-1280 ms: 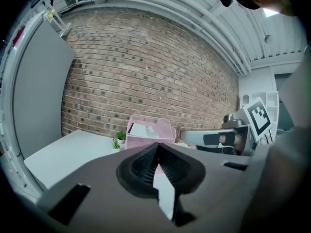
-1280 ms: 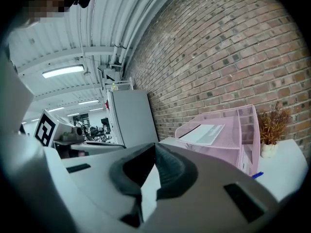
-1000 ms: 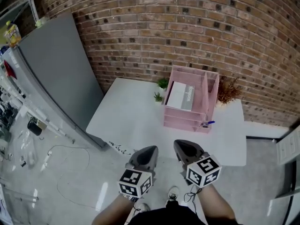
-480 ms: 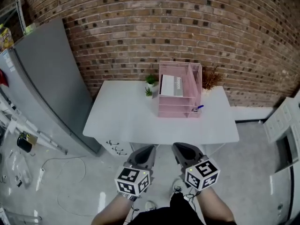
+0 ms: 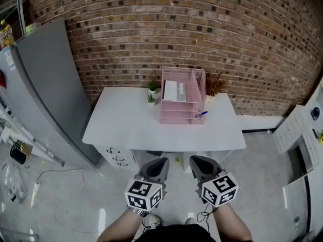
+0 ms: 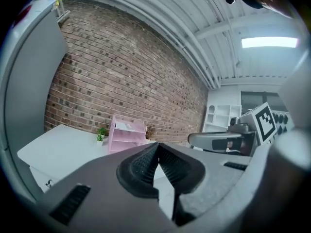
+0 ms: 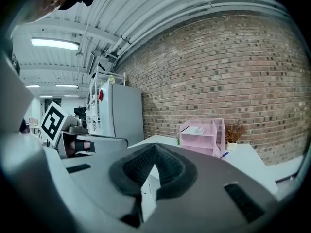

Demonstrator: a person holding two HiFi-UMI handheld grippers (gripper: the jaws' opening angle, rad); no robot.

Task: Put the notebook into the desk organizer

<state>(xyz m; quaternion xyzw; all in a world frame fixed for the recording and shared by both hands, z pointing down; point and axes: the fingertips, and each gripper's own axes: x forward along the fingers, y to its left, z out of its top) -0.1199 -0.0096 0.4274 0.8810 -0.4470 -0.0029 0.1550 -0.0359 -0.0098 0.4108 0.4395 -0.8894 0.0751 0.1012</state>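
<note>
A pink desk organizer (image 5: pixel 181 102) stands at the back of the white table (image 5: pixel 131 125), against the brick wall. A white and grey notebook (image 5: pixel 173 91) lies on its top tier, left of the upright divider. The organizer (image 6: pixel 127 132) also shows small in the left gripper view, and the organizer (image 7: pixel 200 135) in the right gripper view. My left gripper (image 5: pixel 156 166) and right gripper (image 5: pixel 201 164) hang side by side well in front of the table, over the floor. Both are shut and hold nothing.
Two small green plants (image 5: pixel 151 92) sit left of the organizer, a dried brown plant (image 5: pixel 216 85) to its right, a blue pen (image 5: pixel 201 114) at its front right corner. A grey refrigerator (image 5: pixel 40 84) stands left of the table, white shelving (image 5: pixel 295 135) to the right, cables (image 5: pixel 55 180) on the floor.
The view has pulled back from the table: table and organizer look smaller and farther, with more floor in front. Both grippers stay shut, side by side.
</note>
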